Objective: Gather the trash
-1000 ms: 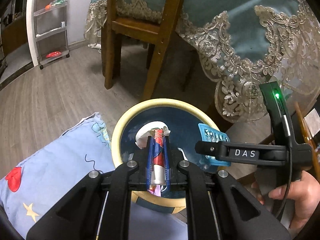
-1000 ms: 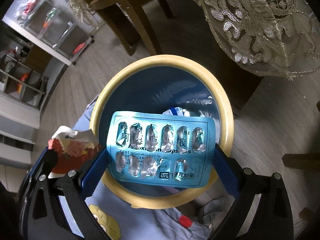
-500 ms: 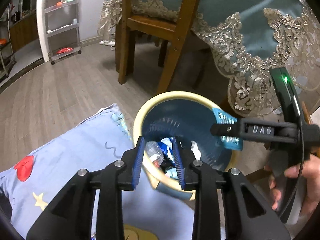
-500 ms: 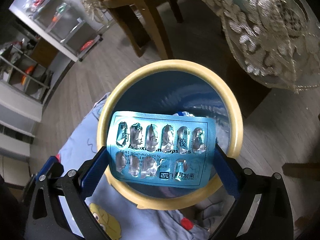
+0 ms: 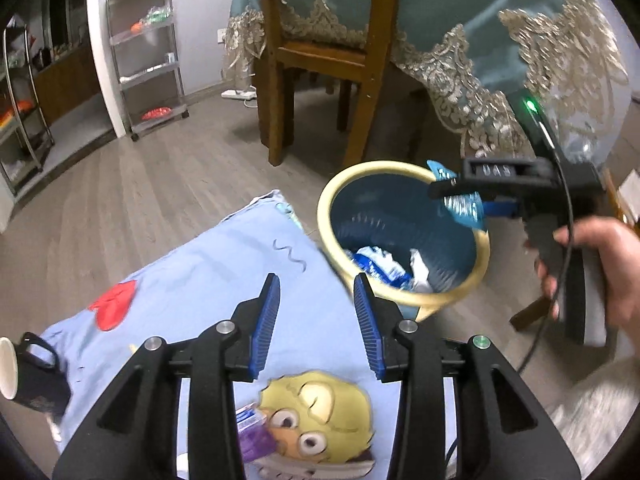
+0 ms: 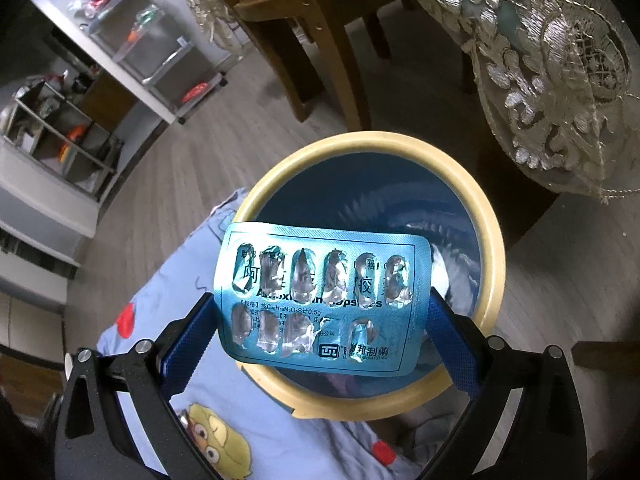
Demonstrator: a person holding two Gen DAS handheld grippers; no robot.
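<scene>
Table: big one draped in a teal cloth with gold lace trim (image 5: 500, 40), behind the bin, with a brown wooden chair (image 5: 320, 60) pushed up to it.
Blanket: light blue cartoon-print blanket (image 5: 208, 272) spread on the grey wood floor, a yellow cartoon face near the bottom edge; the bin sits right at its corner.
Bin: round dark blue trash bin with a cream-yellow rim (image 5: 404, 236), already holding crumpled white and blue wrappers (image 5: 384, 268) at the bottom.
Right gripper: black two-finger gripper with blue pads (image 6: 320, 320), held by a hand (image 5: 592, 272), hanging right over the bin mouth and clamped across the blister pack's two short edges.
Left gripper: same kind (image 5: 316, 312), jaws have just been opening and there's nothing between them now, parked over the blanket just beside the bin rim.
Mug: dark mug with a white inside (image 5: 28, 376), tipped over at the blanket's left edge.
Blister pack: empty light blue foil pill sheet (image 6: 324, 300), pockets all popped, held flat above the bin opening.
Small stuff: a purple-ish packet (image 5: 256, 436) on the blanket under the left gripper, too blurry to say what it is.
</scene>
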